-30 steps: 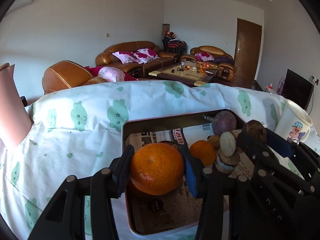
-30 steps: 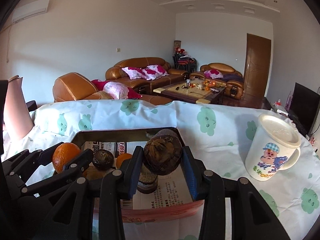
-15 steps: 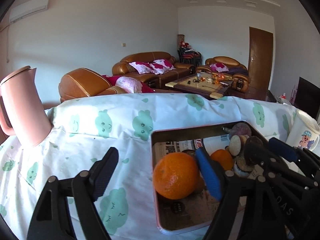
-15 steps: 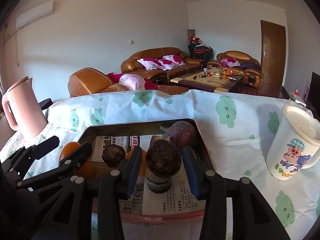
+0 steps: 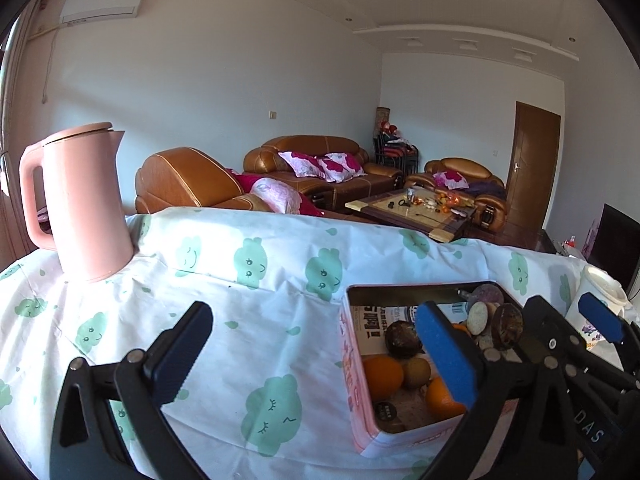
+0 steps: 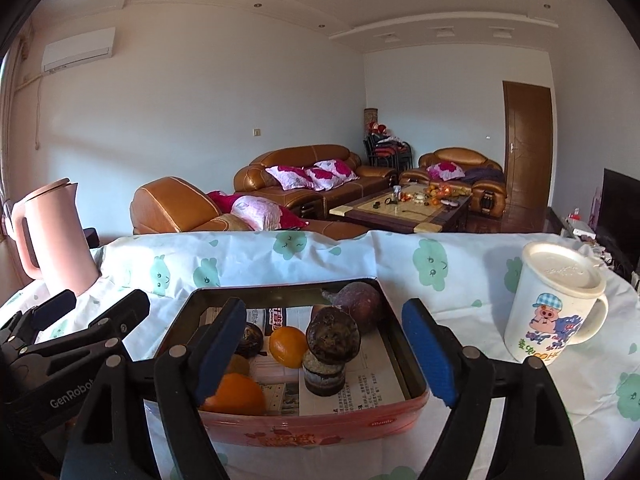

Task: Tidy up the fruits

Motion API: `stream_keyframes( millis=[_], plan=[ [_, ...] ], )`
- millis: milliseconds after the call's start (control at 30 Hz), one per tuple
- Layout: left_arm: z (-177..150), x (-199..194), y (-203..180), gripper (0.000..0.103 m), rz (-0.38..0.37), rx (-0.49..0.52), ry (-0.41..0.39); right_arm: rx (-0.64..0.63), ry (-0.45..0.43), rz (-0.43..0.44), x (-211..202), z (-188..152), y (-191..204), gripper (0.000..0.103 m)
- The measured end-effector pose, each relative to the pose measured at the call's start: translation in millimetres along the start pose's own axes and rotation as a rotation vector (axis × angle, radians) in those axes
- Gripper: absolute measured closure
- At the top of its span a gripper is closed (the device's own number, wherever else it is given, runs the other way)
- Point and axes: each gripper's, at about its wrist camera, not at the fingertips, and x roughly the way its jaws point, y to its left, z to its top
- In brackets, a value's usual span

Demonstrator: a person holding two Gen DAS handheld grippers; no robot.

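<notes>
Both grippers opening, empty — fruit in tin.

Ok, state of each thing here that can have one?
left hand-held gripper: jaws opening, nothing between them
right hand-held gripper: jaws opening, empty
tin: lidless, fruit inside
dark round fruit: perched on a short dark stack
mug: upright, lid on
pink kettle: upright, lid shut

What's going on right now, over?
Left gripper and right gripper: jaws opening, nothing held. Fruits sit in the tin. Nothing in the way.
</notes>
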Motion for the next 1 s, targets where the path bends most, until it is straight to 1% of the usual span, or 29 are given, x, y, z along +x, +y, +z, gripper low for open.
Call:
stream_keyframes(
  millis=[100,267,433,700,1000],
  plan=[
    [-2.4,-4.2,-2.0,0.0,0.002,0.016,-0.019,-0.001,-0.02,-0.023,-7.5,-2.2,2.0,0.02],
    [-6.6,-13.3,-8.5,0.0,0.005,0.063,-0.058,0.008,-0.026,-0.043,-14.3,-4.3,0.8,0.02],
    [-7.7,-20.4,-9.1,0.0,-0.002,0.067,-0.084,0.023,-0.061,-0.058,-23.8,-7.1,-1.4,0.02],
    [-7.4,-20.6,-8.7,0.0,-0.011,0.073,-0.077,0.01,-0.083,-0.07,-31.9,-10.0,-0.4,0.019],
    [-7.0,-23.2,-9.9,0.0,-0.004,0.082,-0.077,0.042,-0.093,-0.089,-36.2,-9.7,-7.0,0.019]
  ],
)
